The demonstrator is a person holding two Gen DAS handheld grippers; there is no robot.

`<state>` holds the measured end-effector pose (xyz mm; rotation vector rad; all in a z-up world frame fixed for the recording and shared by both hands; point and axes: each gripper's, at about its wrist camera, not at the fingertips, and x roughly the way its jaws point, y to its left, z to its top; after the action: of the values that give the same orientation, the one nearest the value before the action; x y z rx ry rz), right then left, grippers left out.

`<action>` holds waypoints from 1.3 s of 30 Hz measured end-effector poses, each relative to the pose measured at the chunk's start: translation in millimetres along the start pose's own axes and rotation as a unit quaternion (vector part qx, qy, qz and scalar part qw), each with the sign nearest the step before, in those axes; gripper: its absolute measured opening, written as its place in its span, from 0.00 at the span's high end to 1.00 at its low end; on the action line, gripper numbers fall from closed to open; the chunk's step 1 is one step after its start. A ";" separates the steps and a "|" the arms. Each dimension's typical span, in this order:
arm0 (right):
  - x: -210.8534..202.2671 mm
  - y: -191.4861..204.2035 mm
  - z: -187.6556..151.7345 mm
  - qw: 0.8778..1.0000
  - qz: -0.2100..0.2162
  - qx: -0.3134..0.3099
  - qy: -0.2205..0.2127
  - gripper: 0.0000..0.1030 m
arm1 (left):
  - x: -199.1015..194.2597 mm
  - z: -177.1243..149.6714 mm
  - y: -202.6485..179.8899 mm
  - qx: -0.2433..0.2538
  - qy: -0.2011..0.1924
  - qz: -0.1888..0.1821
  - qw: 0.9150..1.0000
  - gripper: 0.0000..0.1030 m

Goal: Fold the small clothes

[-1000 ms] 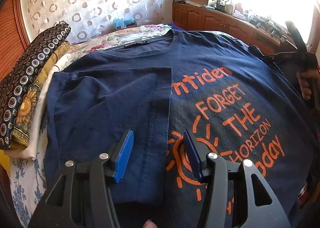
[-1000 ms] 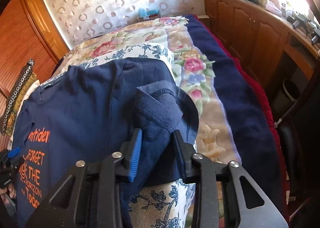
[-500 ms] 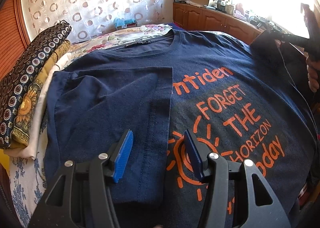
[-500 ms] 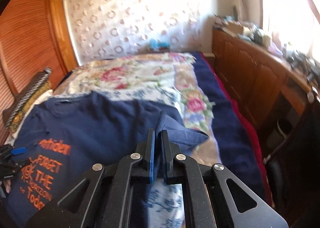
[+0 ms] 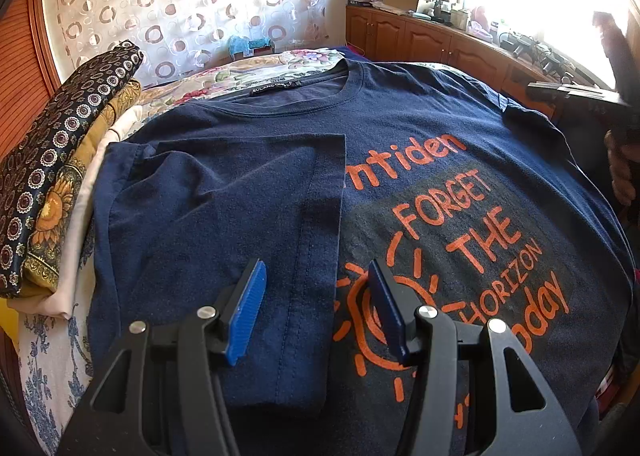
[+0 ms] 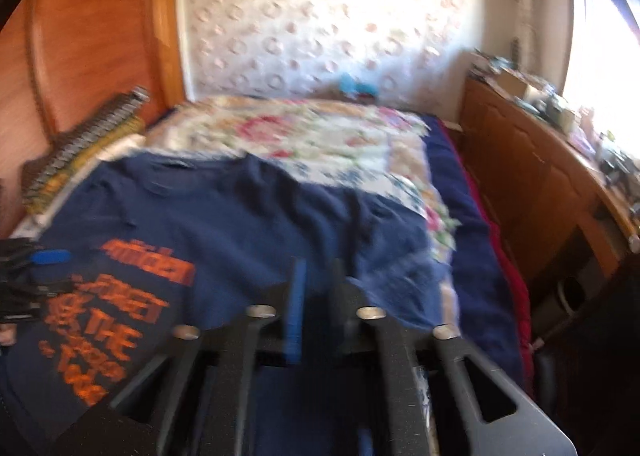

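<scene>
A navy T-shirt (image 5: 400,127) with orange print lies face up on the bed. Its left sleeve and side panel (image 5: 240,215) are folded in over the front. My left gripper (image 5: 316,308) is open and empty, low over the folded panel's edge. In the blurred right wrist view the shirt (image 6: 240,232) lies spread, its right sleeve (image 6: 392,256) loose on the bedspread. My right gripper (image 6: 318,296) has its jaws slightly apart above the shirt's right side, with no cloth between them. It also shows in the left wrist view (image 5: 560,91) at the right edge.
A stack of folded patterned clothes (image 5: 60,159) sits at the shirt's left. The floral bedspread (image 6: 320,135) extends beyond the collar. Wooden cabinets (image 6: 540,175) with clutter run along the right under a bright window. A wooden wardrobe (image 6: 100,35) stands at the left.
My right gripper closed on the right sleeve, lifted it, then opened slightly and let it go; the sleeve now lies on the bed. My left gripper stayed still and open.
</scene>
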<state>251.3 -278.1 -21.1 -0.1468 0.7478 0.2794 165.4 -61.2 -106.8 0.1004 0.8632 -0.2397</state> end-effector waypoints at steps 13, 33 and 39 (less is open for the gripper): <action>42.2 -34.0 -9.4 0.998 -0.029 0.039 0.043 0.98 | -0.3 -0.1 0.1 0.000 0.000 0.000 1.000 0.49; -26.1 18.9 -41.5 0.995 0.096 -0.015 0.001 0.53 | 0.1 0.2 -0.1 0.000 0.000 0.000 1.000 0.48; -10.4 -13.1 -16.5 0.998 0.036 0.049 -0.002 0.53 | -10.1 0.0 5.0 -0.011 -0.021 0.004 1.000 0.48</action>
<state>237.3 -296.4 -25.5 -0.0265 0.7625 0.3100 160.4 -54.7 -99.2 0.0776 0.8227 -0.2243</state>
